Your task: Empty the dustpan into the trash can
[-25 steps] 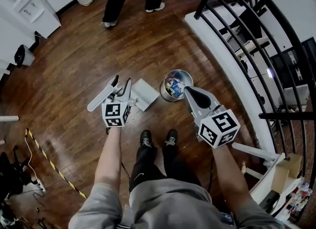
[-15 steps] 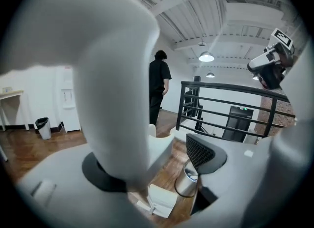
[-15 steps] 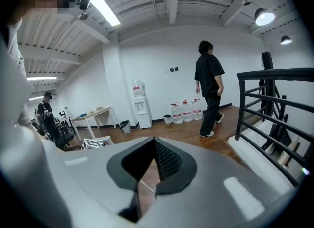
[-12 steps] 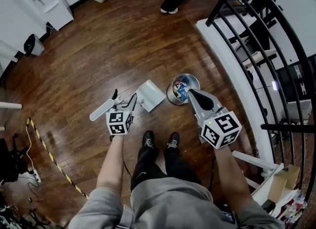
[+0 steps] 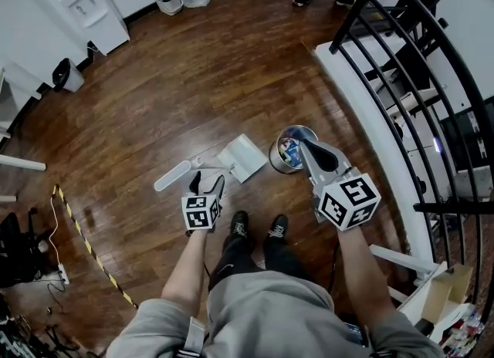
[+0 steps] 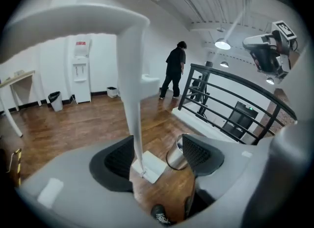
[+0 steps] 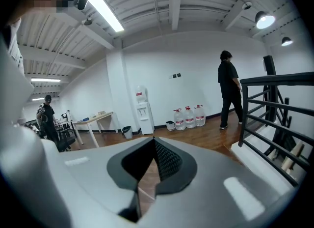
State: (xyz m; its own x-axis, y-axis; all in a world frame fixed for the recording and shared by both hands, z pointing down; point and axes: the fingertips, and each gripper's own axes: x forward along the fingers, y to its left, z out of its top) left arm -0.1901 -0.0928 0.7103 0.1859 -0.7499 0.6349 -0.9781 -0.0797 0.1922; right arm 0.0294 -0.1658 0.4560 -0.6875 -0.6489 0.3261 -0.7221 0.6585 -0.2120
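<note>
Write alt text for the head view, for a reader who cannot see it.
Looking down, a person's left hand-held gripper, jaws apart and just closing slightly, straddles the handle of a white dustpan beside a metal trash can on a wood floor. The right hand-held gripper, shut and empty, points over the can.

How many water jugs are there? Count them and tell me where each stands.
3. They stand in a row against the white wall, right of the water dispenser: left jug, middle jug, right jug. None looks hidden.
</note>
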